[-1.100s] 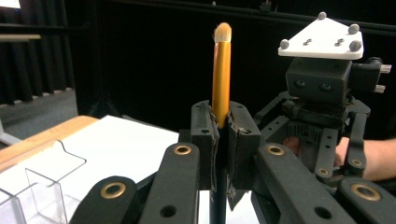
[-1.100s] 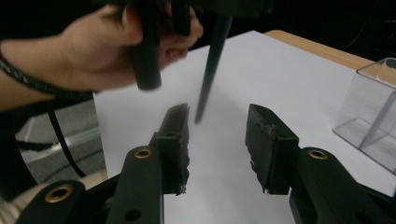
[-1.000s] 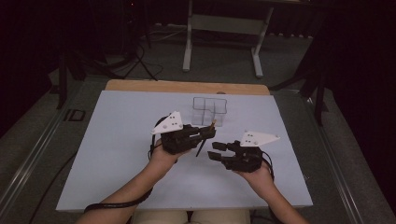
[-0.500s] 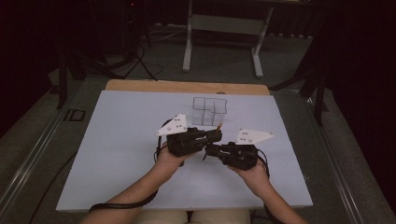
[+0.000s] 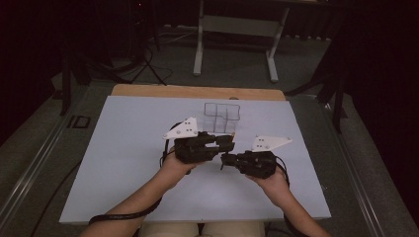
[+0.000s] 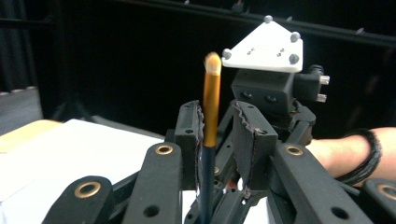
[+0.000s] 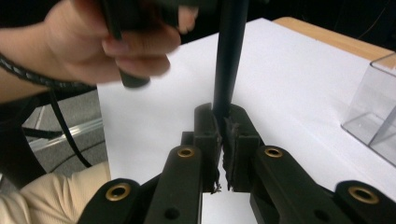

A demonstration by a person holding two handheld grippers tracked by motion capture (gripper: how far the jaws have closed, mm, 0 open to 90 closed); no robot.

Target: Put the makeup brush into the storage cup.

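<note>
Handing over: a slim brush (image 6: 211, 107) is passing from the left gripper (image 6: 220, 122) to the right gripper (image 7: 223, 122), just in front of the clear organizer (image 5: 222, 114) on the person's side of it.
Brush: upright, with a dark handle, a gold-orange collar and a pale tip on top. It is in the air above the white table (image 5: 123, 148), near the organizer but not in it.
Left gripper: its jaws have just been opening and now stand released. The brush is between them, against one pad, with a clear gap to the other.
Right gripper: clenched on the dark handle, lower down, with both pads pressing it.
Step, as I judge it: the exchange is nearly done and the right gripper alone seems to carry the brush.
Next move, likely: the left gripper backs away without knocking the brush. The right gripper then lifts it toward the organizer and lines the handle up over one compartment.
High view: both grippers meet tip to tip in front of the organizer, which has several compartments that look empty. The brush is too small there to make out well.
Left gripper view: it gives the brush's colours, the gap at the jaw, and the right gripper's white plate beyond.
Right gripper view: it gives the tight grip on the handle, the left hand (image 7: 107, 42) close above, and one corner of the organizer off to the side.
</note>
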